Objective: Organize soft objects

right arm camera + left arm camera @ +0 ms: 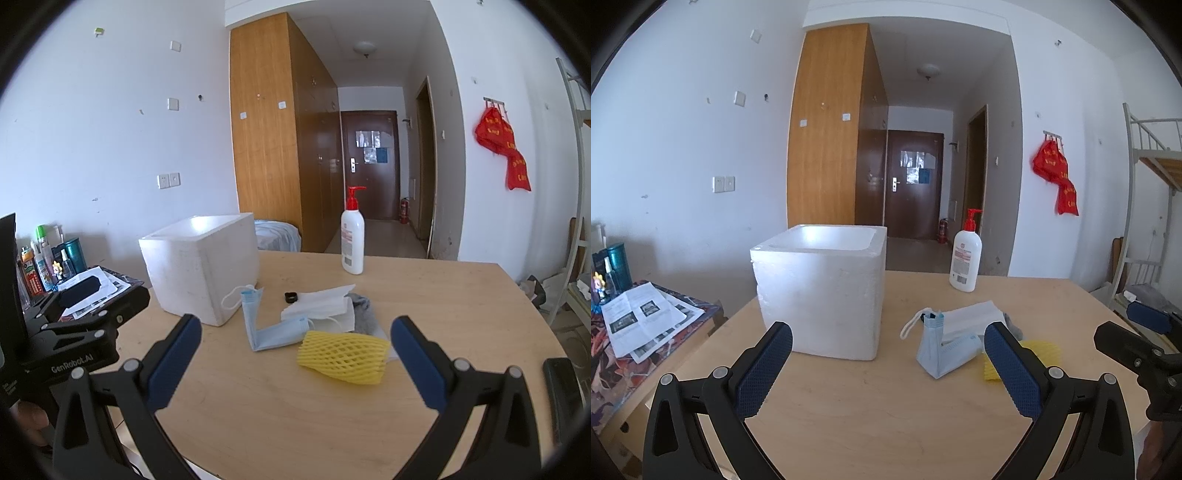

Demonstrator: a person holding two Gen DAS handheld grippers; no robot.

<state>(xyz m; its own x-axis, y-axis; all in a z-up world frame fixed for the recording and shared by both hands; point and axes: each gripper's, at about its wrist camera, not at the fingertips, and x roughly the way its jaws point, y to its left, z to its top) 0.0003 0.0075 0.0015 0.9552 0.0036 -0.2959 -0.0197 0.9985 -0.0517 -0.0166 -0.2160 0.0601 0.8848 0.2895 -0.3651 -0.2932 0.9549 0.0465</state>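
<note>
A white foam box (820,291) (201,267) stands open-topped on the wooden table (886,406) (443,302). To its right lies a heap of soft things: a folded blue face mask (942,350) (269,332), white masks (971,317) (321,304), a grey cloth (364,314) and a yellow foam net sleeve (345,356) (1041,350). My left gripper (888,332) hovers open in front of the box and the masks. My right gripper (295,326) hovers open just short of the yellow sleeve. Neither holds anything.
A white pump bottle (964,254) (352,236) with a red top stands at the table's far edge. A small black ring (291,296) lies behind the masks. A side table (646,332) on the left carries papers and bottles. A dark phone (563,391) lies at the right edge.
</note>
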